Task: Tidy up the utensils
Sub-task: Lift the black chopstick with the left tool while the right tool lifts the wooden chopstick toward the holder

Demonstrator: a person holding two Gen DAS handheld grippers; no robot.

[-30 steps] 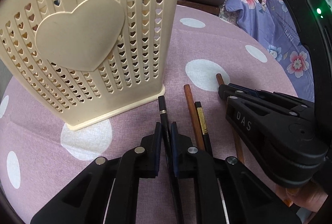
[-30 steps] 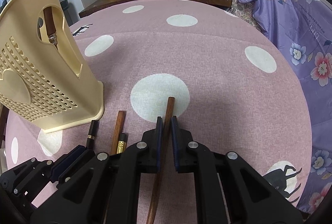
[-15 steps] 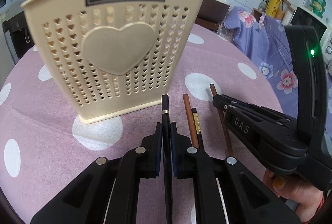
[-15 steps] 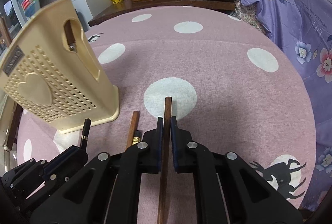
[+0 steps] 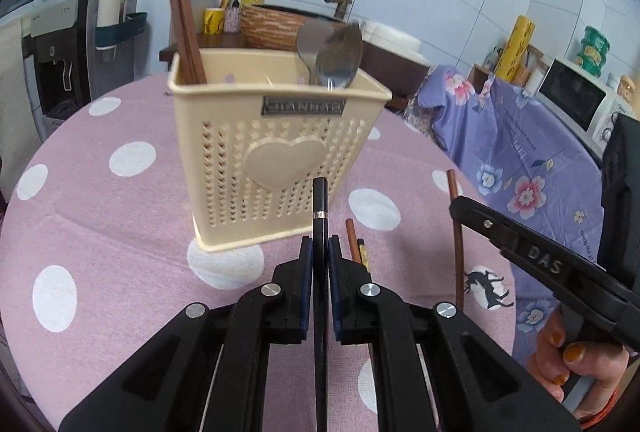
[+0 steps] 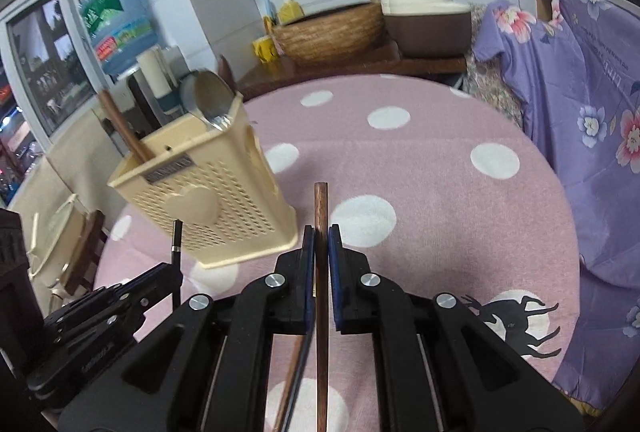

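While both jaws grip chopsticks, two chopsticks lie before the holder.

"DAS" on the right gripper, blurred nameplate on the utensil holder

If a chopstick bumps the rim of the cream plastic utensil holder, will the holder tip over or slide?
The cream plastic utensil holder with heart-shaped holes probably weighs little: its walls look thin and perforated. It stands tall on a narrower base, with brown chopsticks and metal spoons rising above the rim, so a bump there might tip it. The pink cloth may limit sliding.
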